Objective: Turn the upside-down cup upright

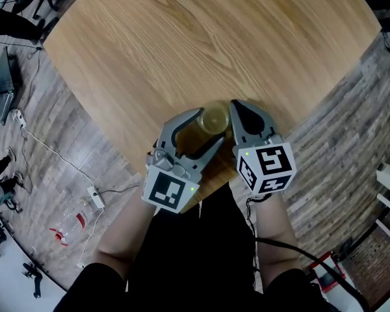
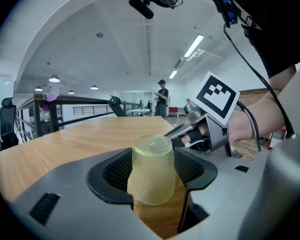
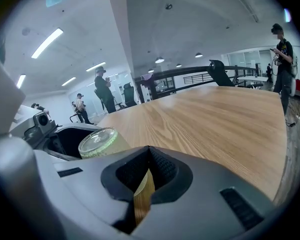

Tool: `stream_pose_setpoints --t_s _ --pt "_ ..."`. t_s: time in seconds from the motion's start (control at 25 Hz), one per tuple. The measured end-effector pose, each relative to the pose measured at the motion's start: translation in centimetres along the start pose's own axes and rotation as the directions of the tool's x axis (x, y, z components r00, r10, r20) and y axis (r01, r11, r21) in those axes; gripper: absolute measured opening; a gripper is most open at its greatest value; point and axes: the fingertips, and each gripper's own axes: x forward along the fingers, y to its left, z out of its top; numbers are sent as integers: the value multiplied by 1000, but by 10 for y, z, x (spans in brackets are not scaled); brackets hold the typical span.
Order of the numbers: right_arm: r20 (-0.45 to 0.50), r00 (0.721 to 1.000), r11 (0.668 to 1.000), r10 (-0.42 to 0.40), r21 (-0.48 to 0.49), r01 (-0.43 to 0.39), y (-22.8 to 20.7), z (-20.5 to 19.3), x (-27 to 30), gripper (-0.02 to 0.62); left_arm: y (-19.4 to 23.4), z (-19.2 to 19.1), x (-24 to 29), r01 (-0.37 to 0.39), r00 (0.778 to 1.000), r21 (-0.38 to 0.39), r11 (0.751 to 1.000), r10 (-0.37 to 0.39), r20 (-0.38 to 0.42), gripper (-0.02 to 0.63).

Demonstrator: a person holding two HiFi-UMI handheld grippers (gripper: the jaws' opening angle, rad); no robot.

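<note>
Closest to the head camera are the two grippers, held low at the near edge of the round wooden table [image 1: 201, 38]. The left gripper [image 1: 208, 127] has its jaws apart, and the cup [image 2: 152, 169] stands between them. I see no pad pressing on it. The cup is yellowish and translucent, and its long axis is vertical, with the base up and the mouth on the wood. The right gripper [image 1: 239, 109] has its jaws together with nothing between them. It lies just beside the cup, on the cup's right side. So the left gripper is the better placed to close on the cup, I think. The tabletop beyond is plain wood grain. Around it is a large hall with ceiling lights, railings and some people standing far off.
</note>
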Motion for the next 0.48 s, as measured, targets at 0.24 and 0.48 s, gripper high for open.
stream_pose_setpoints --t_s 0.24,0.48 --pt "45 998 999 -39 1 39 -7 8 -9 14 0 7 -7 -8 999 21 1000 7 51 272" --pt "147 988 997 -53 -45 60 10 57 -46 14 12 50 -46 -78 992 -10 997 78 102 130"
